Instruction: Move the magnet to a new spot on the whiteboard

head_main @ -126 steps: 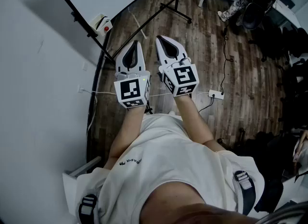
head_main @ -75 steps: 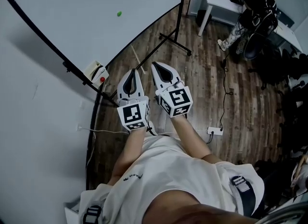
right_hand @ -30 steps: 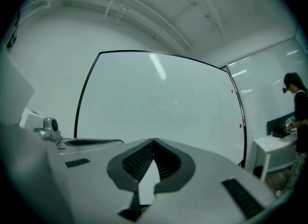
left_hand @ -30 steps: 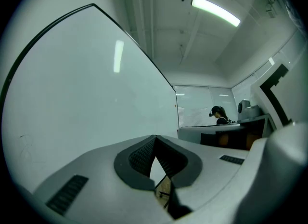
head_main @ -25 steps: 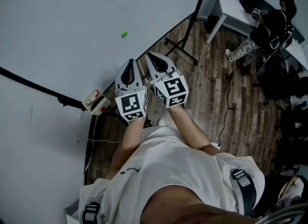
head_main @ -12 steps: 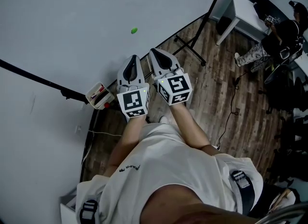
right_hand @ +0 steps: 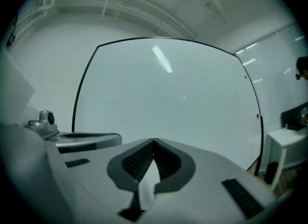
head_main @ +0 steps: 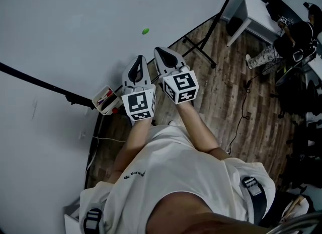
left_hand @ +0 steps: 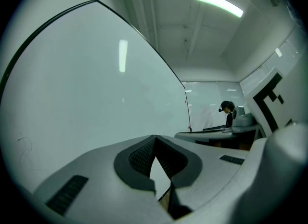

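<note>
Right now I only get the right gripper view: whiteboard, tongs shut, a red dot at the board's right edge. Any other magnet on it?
Observer: Yes. The head view shows a green magnet on the whiteboard, ahead of the right tongs and apart from them.
Operator: Left tongs?
Observer: The left tongs are shut with nothing between them, and sit close beside the right ones.
Operator: Anything near the board's lower edge?
Observer: A small box with what look like markers sits there, to the left of the left tongs.
</note>
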Available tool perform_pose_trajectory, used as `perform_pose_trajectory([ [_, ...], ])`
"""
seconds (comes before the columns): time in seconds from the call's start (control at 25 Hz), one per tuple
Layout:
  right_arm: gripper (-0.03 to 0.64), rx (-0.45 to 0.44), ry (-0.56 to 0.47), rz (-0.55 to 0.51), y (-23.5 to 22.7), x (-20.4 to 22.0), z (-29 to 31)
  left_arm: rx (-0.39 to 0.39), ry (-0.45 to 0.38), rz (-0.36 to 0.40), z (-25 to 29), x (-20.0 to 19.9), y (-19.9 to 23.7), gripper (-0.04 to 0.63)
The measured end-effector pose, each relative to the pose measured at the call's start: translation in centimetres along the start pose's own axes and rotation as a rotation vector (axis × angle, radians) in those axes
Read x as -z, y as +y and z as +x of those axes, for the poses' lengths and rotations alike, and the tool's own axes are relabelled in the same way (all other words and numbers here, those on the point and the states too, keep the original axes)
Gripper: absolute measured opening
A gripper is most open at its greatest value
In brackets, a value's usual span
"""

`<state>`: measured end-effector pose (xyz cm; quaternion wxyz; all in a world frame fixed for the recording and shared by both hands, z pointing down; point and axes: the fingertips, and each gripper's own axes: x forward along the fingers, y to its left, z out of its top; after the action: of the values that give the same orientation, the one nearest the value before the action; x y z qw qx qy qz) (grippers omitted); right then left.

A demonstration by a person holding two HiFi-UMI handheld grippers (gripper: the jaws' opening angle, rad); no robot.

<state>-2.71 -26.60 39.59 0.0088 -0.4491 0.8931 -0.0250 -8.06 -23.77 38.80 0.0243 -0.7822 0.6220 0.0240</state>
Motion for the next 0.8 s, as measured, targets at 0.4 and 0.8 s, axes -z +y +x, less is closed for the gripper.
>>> perform_pose_trajectory([
  [0.4,0.014,-0.015,0.023,0.011,-0.3,1.0,1.6,-0.001,-0.004,0.002,0.2,0.1,0.4,0.003],
  [0.8,0.014,-0.044,0.026,0.024,-0.4,1.5,2.4,-0.009,0.002,0.005,0.1,0.4,0.2,0.003],
])
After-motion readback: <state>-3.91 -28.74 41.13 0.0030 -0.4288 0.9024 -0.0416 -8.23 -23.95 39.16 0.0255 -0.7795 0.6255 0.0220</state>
